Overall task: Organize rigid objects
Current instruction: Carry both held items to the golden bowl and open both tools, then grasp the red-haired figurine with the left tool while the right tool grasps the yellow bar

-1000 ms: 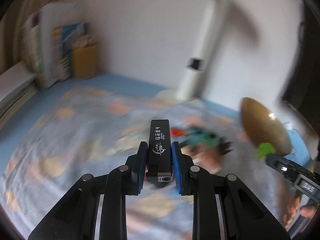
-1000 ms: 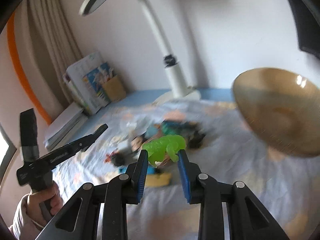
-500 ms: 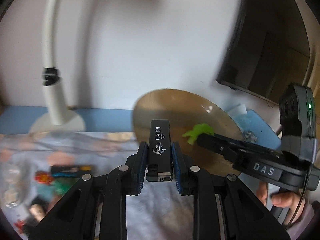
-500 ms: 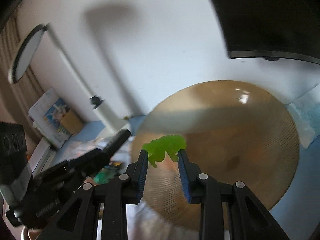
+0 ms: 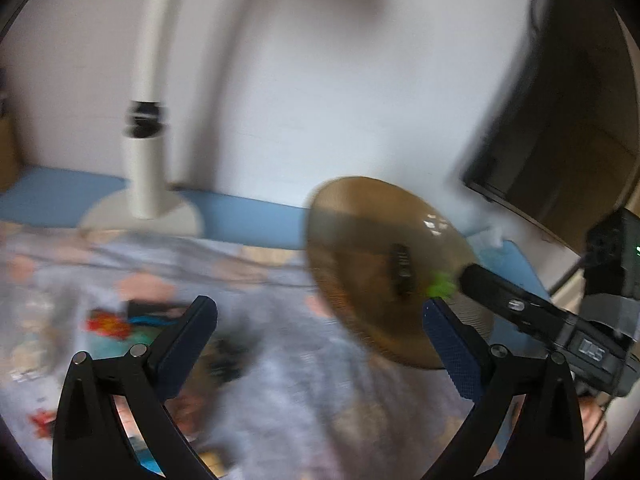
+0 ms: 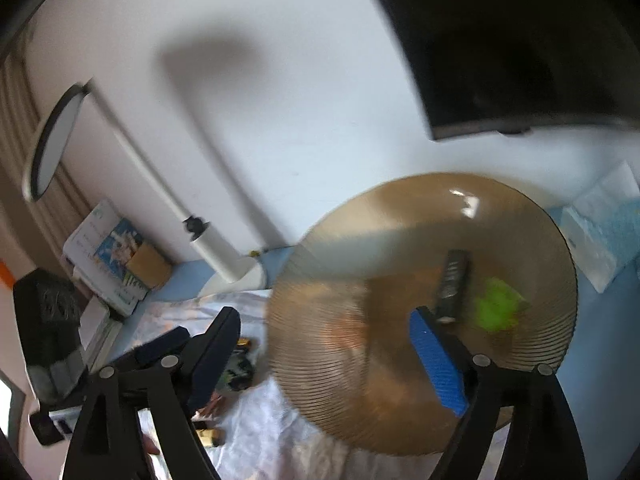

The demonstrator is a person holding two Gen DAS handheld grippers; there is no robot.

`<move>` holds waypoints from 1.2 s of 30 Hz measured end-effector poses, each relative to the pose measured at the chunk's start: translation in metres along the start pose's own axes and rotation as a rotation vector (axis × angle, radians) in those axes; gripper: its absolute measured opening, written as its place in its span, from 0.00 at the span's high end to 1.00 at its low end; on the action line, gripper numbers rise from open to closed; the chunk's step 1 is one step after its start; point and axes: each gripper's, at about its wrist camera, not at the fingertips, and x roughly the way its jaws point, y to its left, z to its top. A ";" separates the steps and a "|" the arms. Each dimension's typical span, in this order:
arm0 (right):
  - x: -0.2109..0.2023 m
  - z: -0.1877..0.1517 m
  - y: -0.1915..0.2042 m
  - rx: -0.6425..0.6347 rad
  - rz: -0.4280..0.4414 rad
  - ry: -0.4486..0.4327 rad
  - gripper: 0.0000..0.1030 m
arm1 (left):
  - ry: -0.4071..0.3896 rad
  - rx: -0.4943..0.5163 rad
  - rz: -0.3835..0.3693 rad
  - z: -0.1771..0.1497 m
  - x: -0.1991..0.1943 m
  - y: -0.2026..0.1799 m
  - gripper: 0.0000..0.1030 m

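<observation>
right now we're up near the back wall w/ the white lamp post (image 5: pixel 144 148) on the left and a dark monitor (image 6: pixel 520 40) at the upper right; the amber glass bowl (image 6: pixel 360 272) sits between them, its far rim close to the wall. open room lies over the patterned cloth (image 5: pixel 288 400) in front of the bowl. a stack of books (image 6: pixel 116 256) stands far left by the wall.

our left gripper (image 5: pixel 320 328) hovers over the cloth just left of the bowl, jaws spread wide, nothing between the blue pads (image 5: pixel 188 344). our right gripper (image 6: pixel 324 344) hangs over the bowl's near rim, tilted down into it, jaws also wide apart and holding nothing. in the left view the right tool's black finger reaches in from the right side, tip over the bowl.

inside the bowl: the black usb stick (image 6: pixel 452 284) lies lengthwise near the middle, and the green toy (image 6: pixel 496 308) sits just beside it on the right. both blurred, so can't tell if they touch. more small toys (image 5: pixel 120 324) lie scattered on the cloth, left of the bowl, too blurred to id.
</observation>
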 end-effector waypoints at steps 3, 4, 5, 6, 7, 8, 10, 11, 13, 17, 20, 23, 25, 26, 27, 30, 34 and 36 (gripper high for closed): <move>-0.003 -0.006 0.026 -0.031 0.018 -0.005 0.10 | -0.009 -0.041 0.080 -0.002 -0.018 0.028 0.01; -0.004 -0.008 0.033 -0.040 0.030 -0.002 0.10 | -0.011 -0.058 0.115 -0.004 -0.027 0.040 0.01; -0.003 -0.013 0.045 -0.051 0.051 0.008 0.10 | -0.011 -0.076 0.153 -0.008 -0.035 0.054 0.01; -0.001 -0.017 0.052 -0.056 0.062 0.015 0.10 | -0.010 -0.089 0.177 -0.010 -0.041 0.064 0.01; 0.002 -0.023 0.063 -0.066 0.077 0.025 0.10 | -0.007 -0.106 0.206 -0.015 -0.049 0.078 0.01; 0.004 -0.029 0.072 -0.073 0.088 0.034 0.10 | -0.004 -0.119 0.230 -0.020 -0.056 0.090 0.01; 0.012 -0.043 0.089 -0.089 0.104 0.060 0.08 | 0.005 -0.141 0.285 -0.032 -0.067 0.114 0.01; 0.018 -0.051 0.098 -0.099 0.110 0.078 0.07 | 0.010 -0.148 0.313 -0.039 -0.072 0.124 0.01; 0.027 -0.066 0.112 -0.120 0.112 0.109 0.07 | 0.025 -0.166 0.362 -0.055 -0.078 0.144 0.01; 0.051 -0.105 0.142 -0.196 0.076 0.182 0.07 | 0.056 -0.202 0.387 -0.079 -0.079 0.172 0.01; 0.067 -0.136 0.158 -0.252 0.031 0.232 0.07 | 0.072 -0.213 0.389 -0.091 -0.076 0.180 0.01; 0.079 -0.152 0.163 -0.248 -0.006 0.263 0.07 | 0.081 -0.209 0.392 -0.098 -0.070 0.180 0.01; 0.087 -0.164 0.167 -0.247 -0.014 0.295 0.07 | 0.082 -0.205 0.397 -0.100 -0.068 0.180 0.01; 0.090 -0.168 0.170 -0.259 -0.028 0.299 0.07 | 0.083 -0.204 0.399 -0.101 -0.065 0.180 0.01; 0.092 -0.171 0.171 -0.270 -0.047 0.297 0.07 | 0.084 -0.203 0.401 -0.102 -0.065 0.180 0.01; 0.098 -0.178 0.174 -0.290 -0.112 0.276 0.04 | 0.088 -0.197 0.403 -0.103 -0.058 0.178 0.01; 0.107 -0.182 0.183 -0.346 -0.165 0.286 0.00 | 0.093 -0.191 0.395 -0.106 -0.046 0.176 0.00; 0.112 -0.184 0.187 -0.376 -0.205 0.298 0.00 | 0.082 -0.173 0.409 -0.106 -0.045 0.175 0.00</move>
